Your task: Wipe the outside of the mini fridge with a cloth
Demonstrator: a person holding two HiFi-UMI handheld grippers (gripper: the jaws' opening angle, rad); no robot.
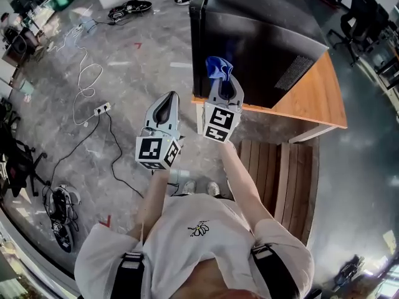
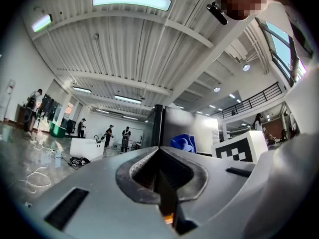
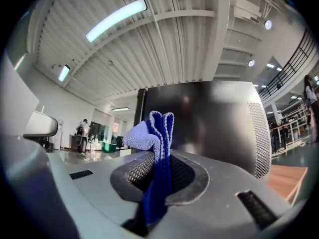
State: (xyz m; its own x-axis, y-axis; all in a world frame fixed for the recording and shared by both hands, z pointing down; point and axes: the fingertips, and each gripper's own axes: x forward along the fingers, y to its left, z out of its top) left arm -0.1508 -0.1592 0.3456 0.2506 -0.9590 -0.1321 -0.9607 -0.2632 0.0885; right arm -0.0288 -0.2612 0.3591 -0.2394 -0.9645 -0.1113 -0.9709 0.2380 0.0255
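Note:
The black mini fridge [image 1: 249, 36] stands on a wooden table [image 1: 318, 101], its dark side with a vent grille facing me. My right gripper [image 1: 223, 83] is shut on a blue cloth [image 1: 219, 68], held just in front of the fridge's near side, apart from it. In the right gripper view the blue cloth [image 3: 157, 148] sticks up between the jaws, with the fridge [image 3: 209, 123] close behind. My left gripper [image 1: 167, 104] is shut and empty, lower left of the right one. In the left gripper view the fridge [image 2: 174, 128] and cloth [image 2: 184, 142] lie ahead.
Cables and a power strip [image 1: 101, 109] trail over the grey floor at left. A wooden bench [image 1: 280, 173] sits below the table. Office chairs [image 1: 365, 17] stand at the right, bags [image 1: 129, 8] lie at the far left, and several people [image 2: 107, 136] stand far off.

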